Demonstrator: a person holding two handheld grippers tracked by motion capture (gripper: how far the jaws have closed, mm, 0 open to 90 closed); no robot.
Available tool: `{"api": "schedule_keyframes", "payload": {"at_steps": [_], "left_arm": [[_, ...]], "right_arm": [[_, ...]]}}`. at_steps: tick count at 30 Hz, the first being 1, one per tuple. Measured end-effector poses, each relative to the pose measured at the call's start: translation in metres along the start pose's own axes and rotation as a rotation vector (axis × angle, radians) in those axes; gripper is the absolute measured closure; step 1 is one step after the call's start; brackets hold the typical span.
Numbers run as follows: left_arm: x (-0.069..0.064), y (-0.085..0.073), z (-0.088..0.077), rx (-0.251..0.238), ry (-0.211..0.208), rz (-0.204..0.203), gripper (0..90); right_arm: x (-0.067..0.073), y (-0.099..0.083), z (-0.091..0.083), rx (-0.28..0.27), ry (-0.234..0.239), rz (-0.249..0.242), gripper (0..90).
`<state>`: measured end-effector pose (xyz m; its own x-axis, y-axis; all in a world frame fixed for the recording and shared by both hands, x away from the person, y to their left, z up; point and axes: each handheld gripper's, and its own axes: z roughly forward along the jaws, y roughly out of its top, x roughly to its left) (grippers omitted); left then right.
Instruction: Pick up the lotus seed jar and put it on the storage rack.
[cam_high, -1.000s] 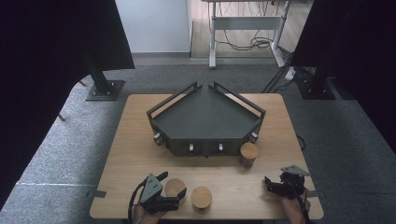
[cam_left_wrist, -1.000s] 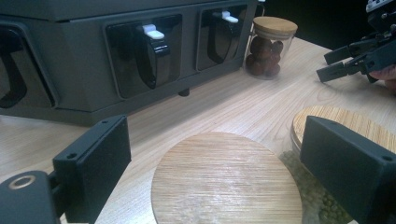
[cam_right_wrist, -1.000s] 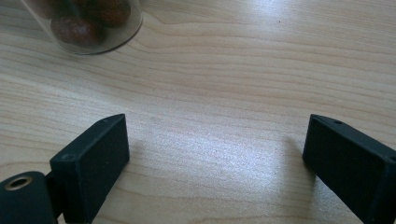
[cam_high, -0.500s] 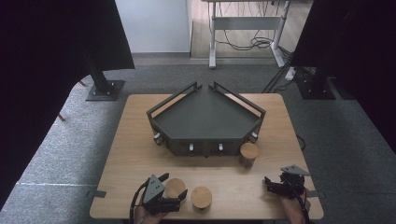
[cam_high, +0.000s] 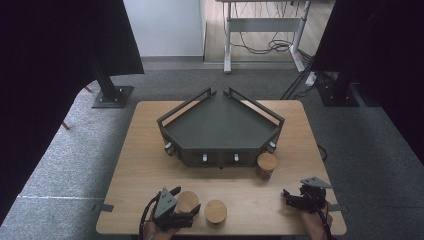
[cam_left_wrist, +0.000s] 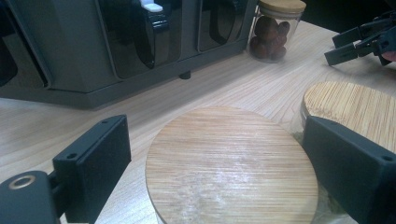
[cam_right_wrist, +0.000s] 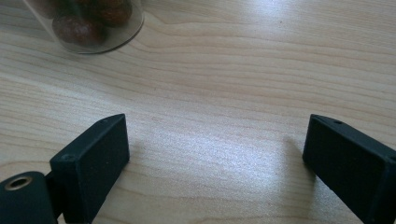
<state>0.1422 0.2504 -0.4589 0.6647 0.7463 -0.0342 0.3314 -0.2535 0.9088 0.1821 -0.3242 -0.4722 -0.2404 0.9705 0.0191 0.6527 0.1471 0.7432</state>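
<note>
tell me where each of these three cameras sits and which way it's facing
High view: above the person's table edge, looking forward and down at the rack; left claw and right claw enter at the bottom.
Left gripper view: rides the left claw, jaws astride a bamboo-lidded jar, facing the rack.
Right gripper view: rides the right claw, jaws wide over bare table.
Shared: the jar of brown balls.
</note>
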Motion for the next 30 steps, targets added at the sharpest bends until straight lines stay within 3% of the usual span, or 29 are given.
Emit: {"api": "schedule_keyframes", "payload": {"at_steps": [16, 30], "left_arm": [[-0.0004, -0.0029, -0.0007, 0.027, 0.007, 0.002, 8.9], [0.0040, -0.0046, -0.0026, 0.029, -0.026, -0.003, 19.3]], "right_arm": [[-0.0001, 0.0000, 0.0000, 0.000, 0.000, -0.001, 6.5], [0.0000, 0.0000, 0.0000, 0.000, 0.000, -0.002, 6.5]]}}
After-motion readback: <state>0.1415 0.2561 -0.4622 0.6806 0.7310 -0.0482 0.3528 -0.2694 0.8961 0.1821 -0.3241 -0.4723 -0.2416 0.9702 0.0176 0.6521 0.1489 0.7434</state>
